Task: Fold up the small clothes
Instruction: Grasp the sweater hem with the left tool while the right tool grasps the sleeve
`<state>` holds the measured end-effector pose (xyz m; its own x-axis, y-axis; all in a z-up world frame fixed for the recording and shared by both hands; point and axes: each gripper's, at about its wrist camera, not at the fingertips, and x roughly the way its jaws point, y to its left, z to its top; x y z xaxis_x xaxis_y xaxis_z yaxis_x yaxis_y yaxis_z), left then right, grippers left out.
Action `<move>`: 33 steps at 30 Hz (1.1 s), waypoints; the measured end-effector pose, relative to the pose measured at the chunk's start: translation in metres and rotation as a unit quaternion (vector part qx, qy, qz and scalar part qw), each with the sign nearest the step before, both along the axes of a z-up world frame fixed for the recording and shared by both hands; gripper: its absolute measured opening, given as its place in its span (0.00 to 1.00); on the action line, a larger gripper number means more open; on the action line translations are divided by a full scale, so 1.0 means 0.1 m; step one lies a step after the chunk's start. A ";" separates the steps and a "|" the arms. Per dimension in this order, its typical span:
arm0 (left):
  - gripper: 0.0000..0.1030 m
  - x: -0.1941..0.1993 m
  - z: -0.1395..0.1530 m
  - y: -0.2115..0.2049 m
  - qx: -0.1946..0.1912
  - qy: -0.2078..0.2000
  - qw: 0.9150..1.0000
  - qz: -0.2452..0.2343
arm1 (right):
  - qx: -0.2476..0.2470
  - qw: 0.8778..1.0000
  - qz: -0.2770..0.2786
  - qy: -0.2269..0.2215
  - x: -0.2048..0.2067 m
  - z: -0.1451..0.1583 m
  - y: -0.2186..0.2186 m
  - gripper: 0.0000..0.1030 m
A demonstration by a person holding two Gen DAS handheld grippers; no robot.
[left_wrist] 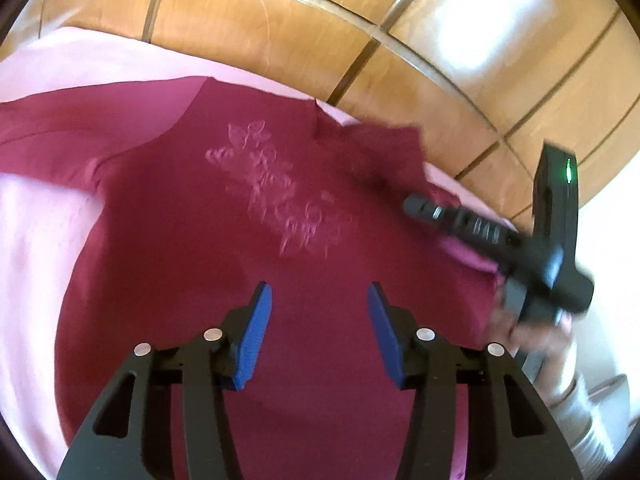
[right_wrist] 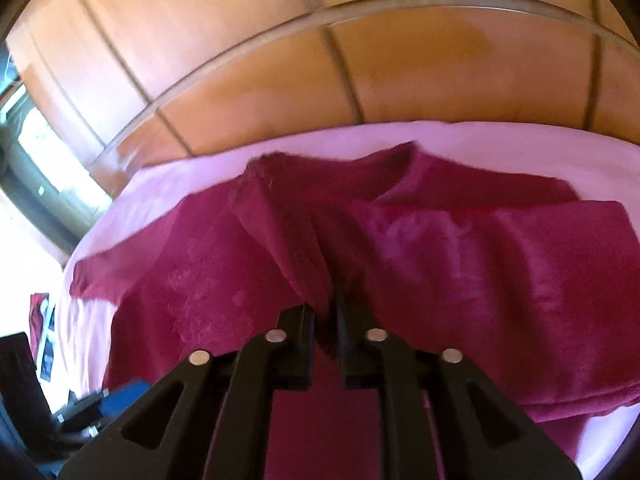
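A dark red shirt with a pale printed pattern lies spread on a pink sheet. My left gripper is open above the shirt's body, its blue pads apart and empty. My right gripper is shut on a fold of the shirt, the cloth rising as a ridge from between its fingers. In the left wrist view the right gripper is at the shirt's right side, over a lifted sleeve, blurred.
Wooden cabinet doors rise right behind the pink sheet. A bright window is at far left in the right wrist view. Dark objects and red cloth are beyond the sheet's left edge.
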<state>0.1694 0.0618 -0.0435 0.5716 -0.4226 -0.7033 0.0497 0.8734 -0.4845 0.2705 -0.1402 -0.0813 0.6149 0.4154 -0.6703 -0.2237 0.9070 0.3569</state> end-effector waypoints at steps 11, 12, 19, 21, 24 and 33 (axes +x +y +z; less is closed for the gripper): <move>0.57 0.76 -0.01 -0.13 -0.054 0.039 0.998 0.004 | 0.030 0.998 -0.026 -0.038 -0.83 0.22 -0.83 0.60; 0.59 0.85 -0.04 -0.19 -0.047 0.046 0.998 0.007 | 0.030 0.998 -0.045 -0.035 -0.95 0.20 -1.02 0.62; 0.20 1.25 -0.22 -0.51 -0.025 0.075 0.997 -0.006 | 0.049 0.988 -0.148 -0.017 -1.29 0.13 -1.87 0.68; 0.07 1.33 -0.17 -0.57 -0.020 0.071 0.997 -0.012 | 0.068 0.983 -0.167 -0.014 -1.30 0.11 -1.99 0.68; 0.07 1.30 0.10 -0.53 -0.016 0.020 1.000 -0.013 | 0.100 0.978 -0.182 -0.021 -1.27 0.12 -2.08 0.64; 0.07 1.08 0.57 -0.06 0.020 -0.054 0.998 0.011 | 0.105 0.986 -0.119 -0.049 -0.79 0.28 -1.51 0.58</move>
<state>0.2775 0.0553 0.0133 0.6539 -0.3821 -0.6530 0.0799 0.8932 -0.4426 0.1913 -0.2907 -0.0529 0.7686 0.3758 -0.5177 -0.0568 0.8462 0.5299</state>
